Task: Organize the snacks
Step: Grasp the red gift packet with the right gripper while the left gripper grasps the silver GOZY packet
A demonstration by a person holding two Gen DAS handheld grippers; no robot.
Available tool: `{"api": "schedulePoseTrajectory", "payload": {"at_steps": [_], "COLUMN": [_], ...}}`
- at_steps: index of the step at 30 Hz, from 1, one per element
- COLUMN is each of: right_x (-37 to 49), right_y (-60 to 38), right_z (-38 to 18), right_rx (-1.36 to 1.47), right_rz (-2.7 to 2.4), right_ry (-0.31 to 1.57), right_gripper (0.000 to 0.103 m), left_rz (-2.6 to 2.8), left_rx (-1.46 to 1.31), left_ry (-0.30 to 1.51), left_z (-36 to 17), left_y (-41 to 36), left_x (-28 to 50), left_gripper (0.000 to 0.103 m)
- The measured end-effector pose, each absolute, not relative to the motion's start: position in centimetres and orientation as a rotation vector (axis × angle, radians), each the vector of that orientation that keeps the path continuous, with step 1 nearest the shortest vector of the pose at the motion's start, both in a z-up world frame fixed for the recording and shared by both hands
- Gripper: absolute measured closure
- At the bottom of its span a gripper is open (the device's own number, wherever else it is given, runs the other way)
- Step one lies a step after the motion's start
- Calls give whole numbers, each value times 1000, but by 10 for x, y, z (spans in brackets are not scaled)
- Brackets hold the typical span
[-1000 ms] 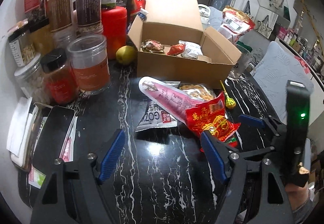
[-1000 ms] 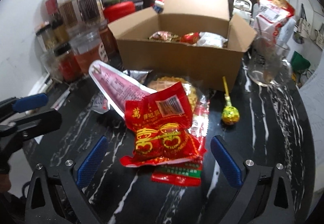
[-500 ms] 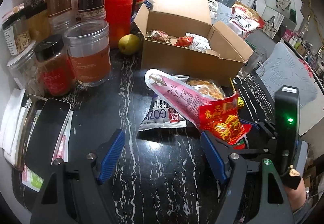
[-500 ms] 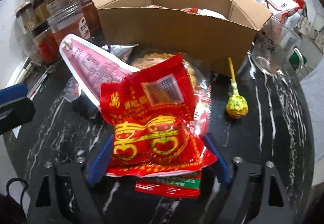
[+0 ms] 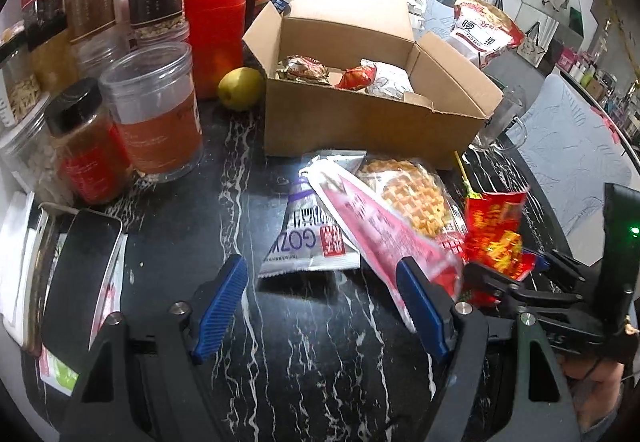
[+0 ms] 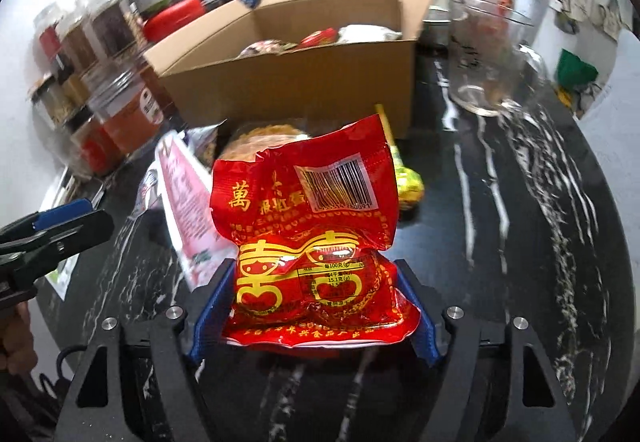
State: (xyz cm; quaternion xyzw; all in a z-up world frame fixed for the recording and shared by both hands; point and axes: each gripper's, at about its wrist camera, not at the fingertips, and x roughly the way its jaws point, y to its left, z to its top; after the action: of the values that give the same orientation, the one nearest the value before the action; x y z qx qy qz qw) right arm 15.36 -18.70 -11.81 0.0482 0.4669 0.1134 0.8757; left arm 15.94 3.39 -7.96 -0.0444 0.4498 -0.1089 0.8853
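Observation:
A red snack packet (image 6: pixel 308 242) with gold characters stands between the blue pads of my right gripper (image 6: pixel 314 282). Its jaws are closing and the pads press the packet's sides, holding it off the black marble table (image 6: pixel 500 242). In the left wrist view the same red packet (image 5: pixel 496 234) hangs at the right. My left gripper (image 5: pixel 320 274) is open over the table with nothing between its fingers; its right pad is beside a pink packet (image 5: pixel 376 226). A waffle packet (image 5: pixel 408 190) and a white packet (image 5: pixel 308 242) lie there too. Behind stands an open cardboard box (image 5: pixel 360 126) holding snacks.
Jars (image 5: pixel 156 114), a red canister (image 5: pixel 214 38) and a yellow fruit (image 5: pixel 240 88) crowd the left. A phone (image 5: pixel 80 274) lies at the near left. A glass mug (image 6: pixel 492 70) stands right of the box and a lollipop (image 6: pixel 408 182) lies before it.
My right gripper moved over the red packet, closed its jaws on it and raised it. My left gripper drifted forward toward the pile of packets, still open.

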Motion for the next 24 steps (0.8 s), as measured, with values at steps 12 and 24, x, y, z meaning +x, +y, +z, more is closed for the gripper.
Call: {"api": "schedulePoseTrajectory", "payload": {"at_steps": [12, 24], "right_x": [159, 176], "right_y": [-199, -204], "right_z": [-114, -118], "right_rx": [140, 168], "right_rz": [235, 256], "right_ry": [961, 981], "right_gripper": [27, 27], "left_rz": [-117, -143], "left_rx": [-17, 17], "left_ry": [989, 1056], "left_z": [-104, -136], "left_y": [33, 27], "left_x": [205, 240], "left_gripper": [26, 26]}}
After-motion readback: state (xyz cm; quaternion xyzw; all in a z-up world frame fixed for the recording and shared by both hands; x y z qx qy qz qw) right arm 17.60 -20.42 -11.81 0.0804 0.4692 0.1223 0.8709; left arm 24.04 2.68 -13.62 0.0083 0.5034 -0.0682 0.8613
